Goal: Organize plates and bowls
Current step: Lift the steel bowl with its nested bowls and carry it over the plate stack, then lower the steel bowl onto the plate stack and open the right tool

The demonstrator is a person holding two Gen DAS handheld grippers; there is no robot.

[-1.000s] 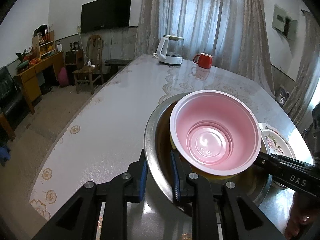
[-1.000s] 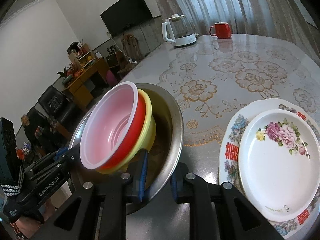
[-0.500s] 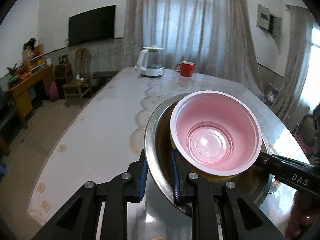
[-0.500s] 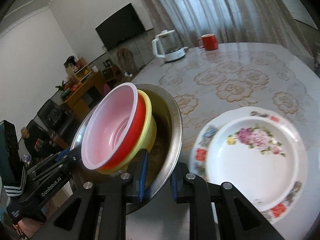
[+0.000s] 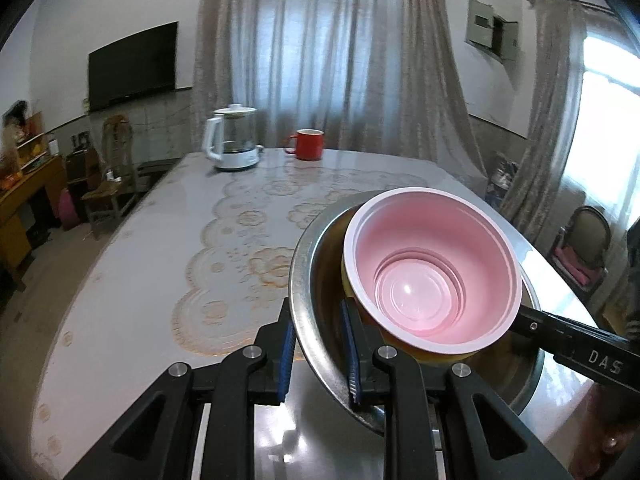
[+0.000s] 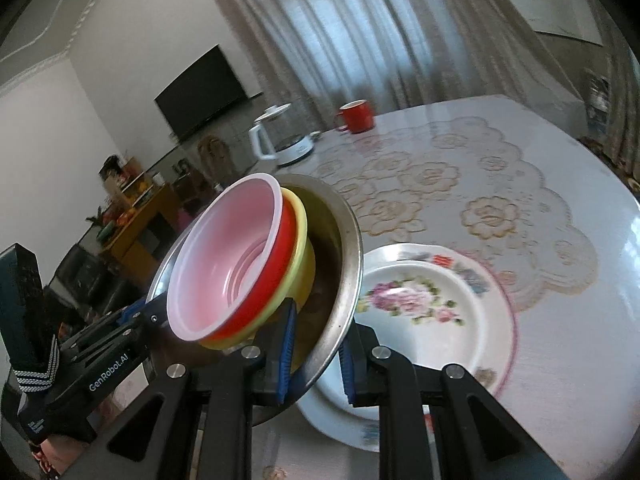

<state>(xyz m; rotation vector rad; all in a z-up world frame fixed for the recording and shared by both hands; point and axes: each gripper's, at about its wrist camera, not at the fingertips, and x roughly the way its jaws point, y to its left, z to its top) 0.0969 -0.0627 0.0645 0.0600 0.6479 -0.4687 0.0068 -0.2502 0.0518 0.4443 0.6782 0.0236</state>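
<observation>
A large steel bowl (image 5: 308, 280) (image 6: 344, 280) holds a yellow bowl (image 6: 304, 248), a red bowl (image 6: 276, 264) and a pink bowl (image 5: 432, 276) (image 6: 224, 256) nested inside it. My left gripper (image 5: 318, 354) is shut on the steel bowl's near rim. My right gripper (image 6: 316, 354) is shut on the opposite rim. Together they hold the bowl stack lifted above the table, over the edge of two stacked floral plates (image 6: 424, 300). In the left wrist view the plates are hidden behind the bowl.
A white electric kettle (image 5: 232, 142) (image 6: 280, 140) and a red mug (image 5: 306, 144) (image 6: 356, 116) stand at the table's far end. The round table (image 5: 160, 260) has a lace-pattern cover. Chairs and a desk stand off the left side.
Both grippers have carried the bowl stack up and toward the floral plates; the steel bowl now overlaps the plates' left edge in the right wrist view. Both grips are unchanged.
</observation>
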